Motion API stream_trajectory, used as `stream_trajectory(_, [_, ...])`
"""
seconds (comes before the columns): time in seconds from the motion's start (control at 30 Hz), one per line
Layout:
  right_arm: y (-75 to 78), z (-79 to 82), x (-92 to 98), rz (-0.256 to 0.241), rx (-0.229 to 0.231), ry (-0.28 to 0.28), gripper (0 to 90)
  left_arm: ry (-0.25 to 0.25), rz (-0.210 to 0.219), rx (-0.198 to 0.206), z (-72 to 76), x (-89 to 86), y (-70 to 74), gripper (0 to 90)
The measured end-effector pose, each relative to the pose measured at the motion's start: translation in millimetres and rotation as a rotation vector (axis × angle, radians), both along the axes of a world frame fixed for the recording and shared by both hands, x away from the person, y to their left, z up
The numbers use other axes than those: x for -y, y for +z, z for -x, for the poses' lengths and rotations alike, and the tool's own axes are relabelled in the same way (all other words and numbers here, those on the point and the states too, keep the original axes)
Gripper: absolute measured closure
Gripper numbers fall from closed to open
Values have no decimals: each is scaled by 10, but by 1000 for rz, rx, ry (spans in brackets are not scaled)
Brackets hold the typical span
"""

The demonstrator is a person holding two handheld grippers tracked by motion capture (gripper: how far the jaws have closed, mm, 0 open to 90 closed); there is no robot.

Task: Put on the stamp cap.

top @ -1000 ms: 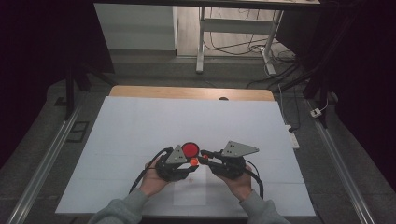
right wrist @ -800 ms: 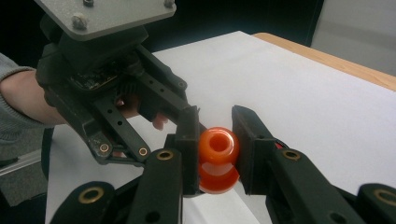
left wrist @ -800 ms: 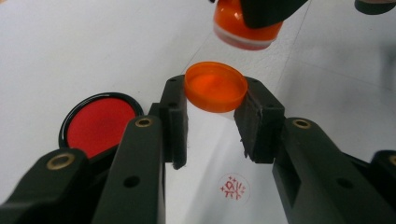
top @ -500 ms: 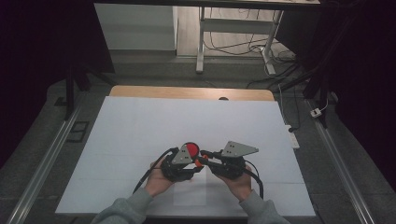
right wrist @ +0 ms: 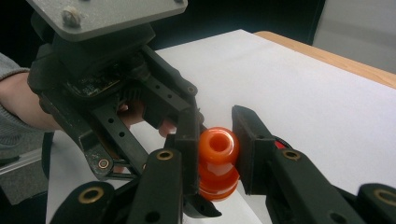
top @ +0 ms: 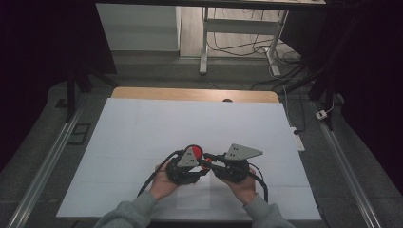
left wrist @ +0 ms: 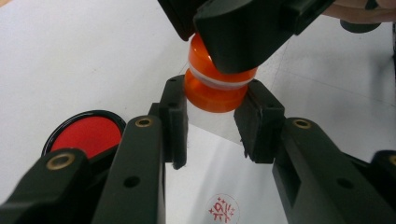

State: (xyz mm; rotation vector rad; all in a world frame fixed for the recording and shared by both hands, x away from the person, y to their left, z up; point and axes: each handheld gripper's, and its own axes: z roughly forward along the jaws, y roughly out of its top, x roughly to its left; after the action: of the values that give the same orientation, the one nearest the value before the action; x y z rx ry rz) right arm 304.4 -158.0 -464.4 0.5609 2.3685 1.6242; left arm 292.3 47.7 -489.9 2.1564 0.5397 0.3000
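Left claw (top: 202, 165) and right claw (top: 207, 160) meet tip to tip over the near middle of the worktop (top: 142, 128), both held by a person in grey sleeves. Between them: an orange stamp (left wrist: 215, 79), spool-shaped with a pale band around its waist.

Left gripper view: left claw (left wrist: 215, 123) stands with its two pads either side of the stamp's lower lobe, touching or very nearly so; the grip looks closed on it, though firm contact on the left-hand pad cannot be confirmed. The right claw comes in from above and covers the stamp's upper lobe.

Right gripper view: right claw (right wrist: 215, 156) clamps the orange stamp (right wrist: 217, 163) between its jaws, hollow end of the stamp facing the camera. Left gripper's body and grey plate (right wrist: 109, 16) sit just beyond, its jaws reaching the stamp from the far side.

Stamp is off the surface, carried in the air by the claws.

Below, on white paper (left wrist: 219, 186): a round red stamped mark (left wrist: 222, 208), near the bottom edge of the left gripper view.

Just beside the claws: a round ink pad (left wrist: 88, 133), red face, black rim, lying open on the worktop. High view puts the ink pad (top: 195, 152) right behind the left gripper.

Farther: bare white sheet, then the worktop's wooden far edge (top: 190, 93).
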Motion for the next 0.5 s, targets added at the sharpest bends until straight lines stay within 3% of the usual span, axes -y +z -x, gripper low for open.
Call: stream_trajectory(0.5, [-6, -1, -1, 3, -2, -1, 719, -1, 12, 5, 6, -10, 21, 645])
